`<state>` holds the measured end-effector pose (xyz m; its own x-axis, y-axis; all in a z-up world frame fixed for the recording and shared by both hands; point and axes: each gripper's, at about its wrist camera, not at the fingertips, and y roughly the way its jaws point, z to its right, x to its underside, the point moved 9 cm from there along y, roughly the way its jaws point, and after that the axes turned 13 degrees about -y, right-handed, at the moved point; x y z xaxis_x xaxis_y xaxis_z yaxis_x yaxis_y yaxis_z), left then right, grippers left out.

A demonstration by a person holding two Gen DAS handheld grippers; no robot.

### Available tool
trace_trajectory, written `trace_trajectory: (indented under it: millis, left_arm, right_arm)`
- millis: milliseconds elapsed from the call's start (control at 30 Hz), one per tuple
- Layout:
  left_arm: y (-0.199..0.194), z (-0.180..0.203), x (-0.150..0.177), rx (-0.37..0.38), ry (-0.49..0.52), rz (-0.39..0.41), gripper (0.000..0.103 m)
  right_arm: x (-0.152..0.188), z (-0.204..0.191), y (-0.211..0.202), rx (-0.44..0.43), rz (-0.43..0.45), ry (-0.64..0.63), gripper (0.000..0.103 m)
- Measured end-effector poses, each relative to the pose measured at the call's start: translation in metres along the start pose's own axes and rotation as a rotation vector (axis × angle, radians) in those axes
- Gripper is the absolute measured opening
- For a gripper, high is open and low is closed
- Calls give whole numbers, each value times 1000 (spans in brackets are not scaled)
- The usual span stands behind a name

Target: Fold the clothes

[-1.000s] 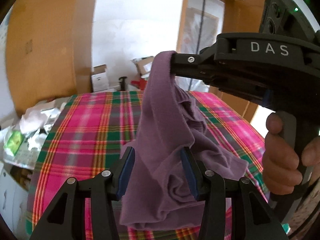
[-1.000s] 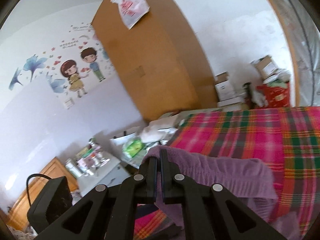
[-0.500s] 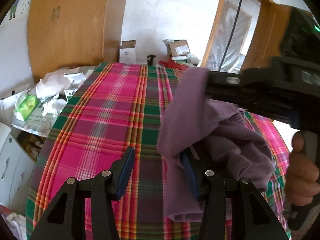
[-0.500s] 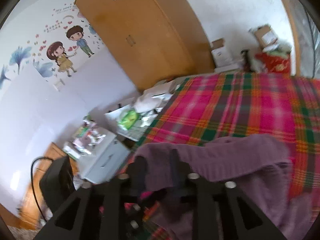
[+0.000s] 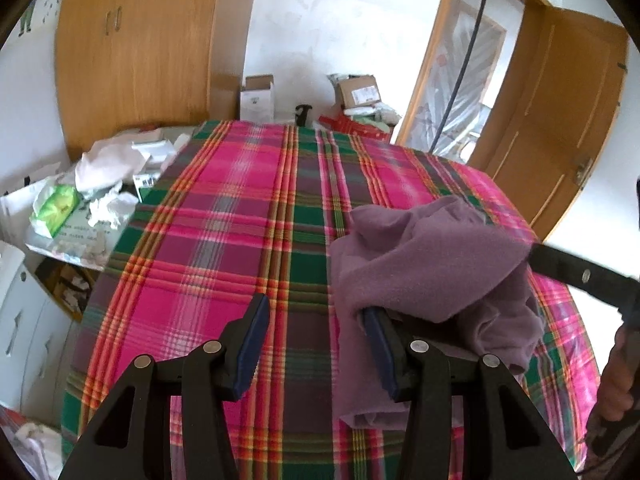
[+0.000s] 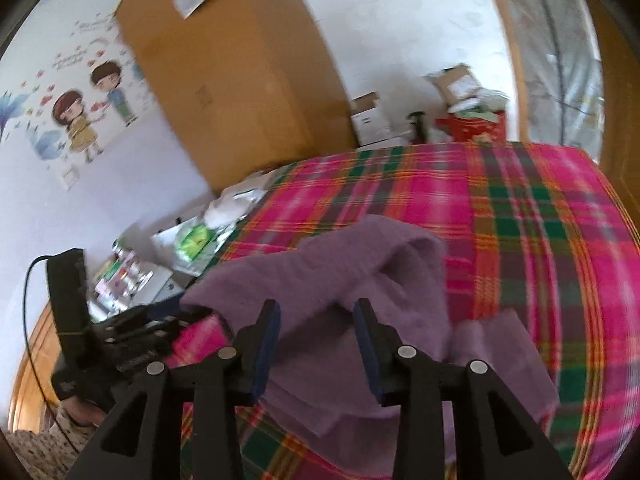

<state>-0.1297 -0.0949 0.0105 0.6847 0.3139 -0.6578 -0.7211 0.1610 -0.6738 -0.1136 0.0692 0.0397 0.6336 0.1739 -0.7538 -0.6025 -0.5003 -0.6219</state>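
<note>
A purple garment (image 5: 432, 264) lies bunched on the plaid bed cover (image 5: 224, 240), right of centre in the left wrist view. My left gripper (image 5: 316, 340) is open with only bed cover showing between its pads. A fold of the garment drapes over its right fingertip (image 5: 374, 338). In the right wrist view my right gripper (image 6: 316, 340) hovers just over the garment (image 6: 332, 272). Its jaws are opening, with cloth below and between the pads but not pinched. Its black body (image 5: 580, 276) enters the left wrist view from the right, held by a hand (image 5: 616, 380).
A side table with crumpled paper and a green packet (image 5: 56, 208) stands left of the bed. A wooden wardrobe (image 5: 136, 52), cardboard boxes (image 5: 260, 98) and a red bag are at the far end. An open door (image 5: 560, 120) is to the right.
The right gripper, earlier shut on the lifted garment, has parted its jaws and come down. The garment has dropped onto the bed and now sits right of the left gripper's fingers.
</note>
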Motion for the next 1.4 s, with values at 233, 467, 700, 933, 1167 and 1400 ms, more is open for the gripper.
trace_trajectory:
  millis: [233,467,700,933,1167,1400]
  left_arm:
    - [-27,6,-10,-31,79,75,50]
    - [-50,58,-15,7,292,144,50]
    - [-26,109,-2,-10,488,58,50]
    - [1,121,24,-64,607,-37,50]
    - [14,125,38,-38,600,-120,50]
    - [37,104,27,-181,569,-103,50]
  right_arm:
    - [38,26,3,42,-58,66,41]
    - [47,34,0,29,-33,127,43]
    - [52,41,-3,87,-19,133,48]
    - [55,51,12,79,-42,169,53]
    - [60,50,23,53,-43,195,54]
    - [61,50,26,40,-47,213,54]
